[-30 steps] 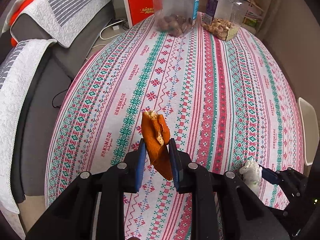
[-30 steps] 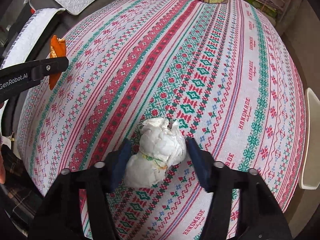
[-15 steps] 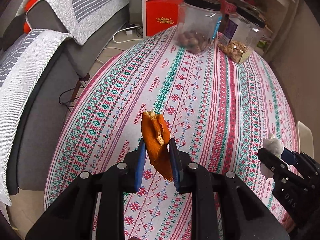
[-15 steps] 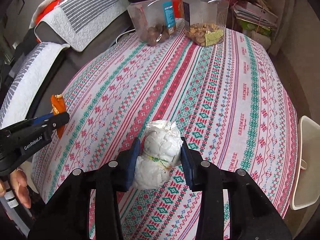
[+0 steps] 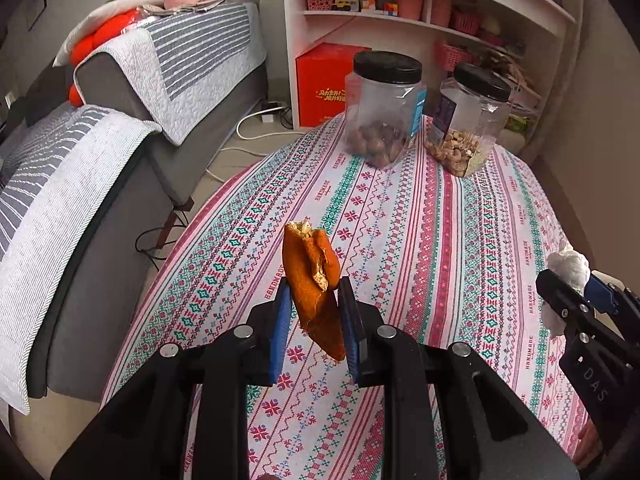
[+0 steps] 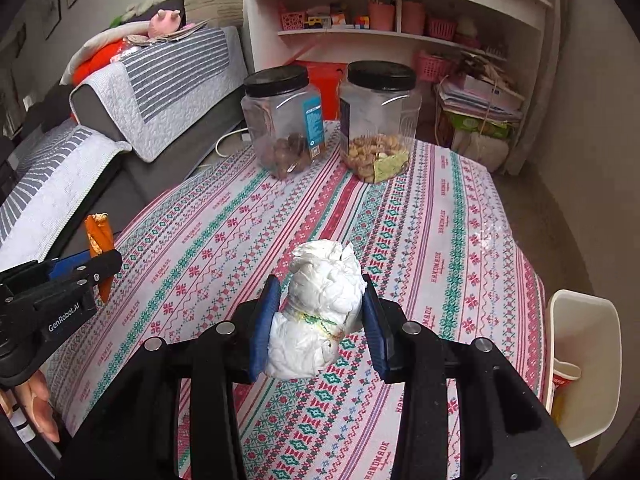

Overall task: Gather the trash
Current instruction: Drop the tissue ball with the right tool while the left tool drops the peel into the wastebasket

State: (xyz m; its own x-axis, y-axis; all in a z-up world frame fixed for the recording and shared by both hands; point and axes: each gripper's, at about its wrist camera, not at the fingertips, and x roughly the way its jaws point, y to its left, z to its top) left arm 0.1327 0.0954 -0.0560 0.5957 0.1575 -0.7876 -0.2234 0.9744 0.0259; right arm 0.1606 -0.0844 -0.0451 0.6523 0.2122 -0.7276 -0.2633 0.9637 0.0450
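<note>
A curled orange peel (image 5: 312, 280) stands upright between the blue pads of my left gripper (image 5: 314, 304), which is shut on it above the patterned tablecloth (image 5: 440, 248). In the right wrist view my right gripper (image 6: 318, 312) is shut on a crumpled white tissue wad (image 6: 320, 304), also lifted off the cloth. Each gripper shows in the other's view: the right gripper (image 5: 576, 292) with the tissue (image 5: 570, 264) at the right edge, the left gripper (image 6: 86, 264) with the peel (image 6: 98, 236) at the left. A white bin (image 6: 580, 360) with a cup inside stands beside the table's right edge.
Two clear jars with black lids stand at the table's far end, one holding nuts (image 5: 384, 108), the other mixed snacks (image 5: 470, 120). A grey sofa (image 5: 100, 160) with quilted covers runs along the left. A white shelf unit (image 6: 400, 20) and a red box (image 5: 324, 84) stand behind.
Both grippers have risen off the table with their loads and tilted up, so the jars, shelf and sofa now show. Peel and tissue stay gripped.
</note>
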